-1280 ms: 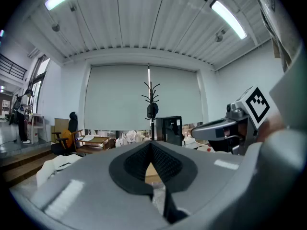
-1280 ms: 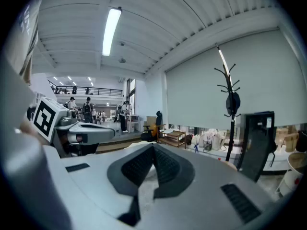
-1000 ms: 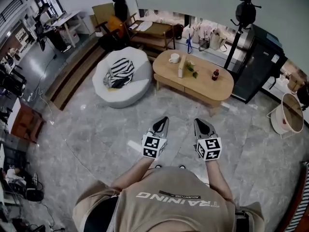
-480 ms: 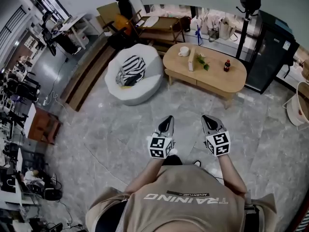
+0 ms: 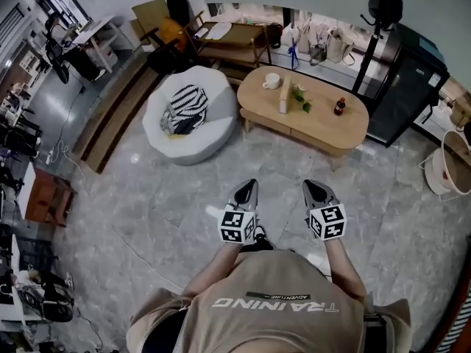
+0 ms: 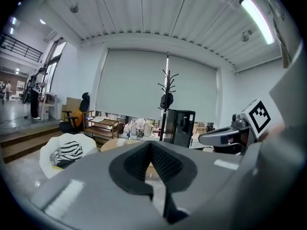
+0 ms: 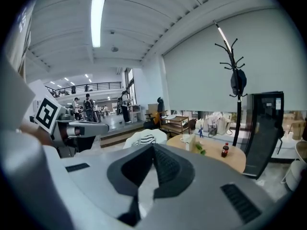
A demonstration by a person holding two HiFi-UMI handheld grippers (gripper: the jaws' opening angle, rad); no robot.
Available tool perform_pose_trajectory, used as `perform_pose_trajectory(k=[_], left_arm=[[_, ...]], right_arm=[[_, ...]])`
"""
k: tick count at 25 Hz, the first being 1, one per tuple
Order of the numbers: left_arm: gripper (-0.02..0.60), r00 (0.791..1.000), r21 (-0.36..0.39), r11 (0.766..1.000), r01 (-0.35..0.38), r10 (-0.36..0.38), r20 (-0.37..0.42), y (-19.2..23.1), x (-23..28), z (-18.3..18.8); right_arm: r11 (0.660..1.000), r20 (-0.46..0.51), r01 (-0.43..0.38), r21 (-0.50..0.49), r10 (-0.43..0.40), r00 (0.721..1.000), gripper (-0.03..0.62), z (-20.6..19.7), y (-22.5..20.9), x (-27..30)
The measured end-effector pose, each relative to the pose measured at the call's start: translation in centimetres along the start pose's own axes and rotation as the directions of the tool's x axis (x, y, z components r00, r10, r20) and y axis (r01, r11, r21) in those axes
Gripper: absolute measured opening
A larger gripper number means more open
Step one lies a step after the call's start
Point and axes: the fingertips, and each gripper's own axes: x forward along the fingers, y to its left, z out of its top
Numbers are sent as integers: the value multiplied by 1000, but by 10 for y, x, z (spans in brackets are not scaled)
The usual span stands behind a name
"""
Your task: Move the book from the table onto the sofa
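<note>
Out front, both tongs sit level w/ each other over the grey stone floor: left gripper (image 5: 249, 186) and right gripper (image 5: 312, 186) side by side w/ a gap btwn them, noses aimed at the far side of the rm and tipped slightly down. My forearms reach fwd from the waist, elbows bent, marker cubes facing up at the head cam.

Left tongs: jaws pressed together, nothing btwn them. Right tongs: same, pinched closed & empty.

The book (image 5: 282, 98) stands upright on the oval wooden table (image 5: 324, 134), far and a bit right of me, well apart from both tongs. Same tabletop: white cup (image 5: 271, 81) just far-left of the book, green sprig (image 5: 298, 98) just right of it, dark bottle (image 5: 339, 107) further right.

The white round sofa (image 5: 213, 127) sits left of the table, near its left end, w/ a striped fabric item (image 5: 182, 107) lying on the seat. Black cabinet (image 5: 401, 94) and coat stand (image 5: 383, 6) are beyond the table, far right.
</note>
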Motion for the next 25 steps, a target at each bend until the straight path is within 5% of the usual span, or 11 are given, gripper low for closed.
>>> perform_pose_trajectory(k=[6,16,25], left_arm=[[-9,999,68,997,48,-49,22,33,38,25],[-9,997,-14,997,81,-81,-12,105,84,25],[-9,991,-52,990,132,-133,-27,97,120,26]], right_arm=[[997,-61,0,-82,-5,998,3,17,-2,52],[1000,-69,20,-24,-22,997,3,25,1,109],[994,-90,108,35,-104,990,3,25,-49,119]])
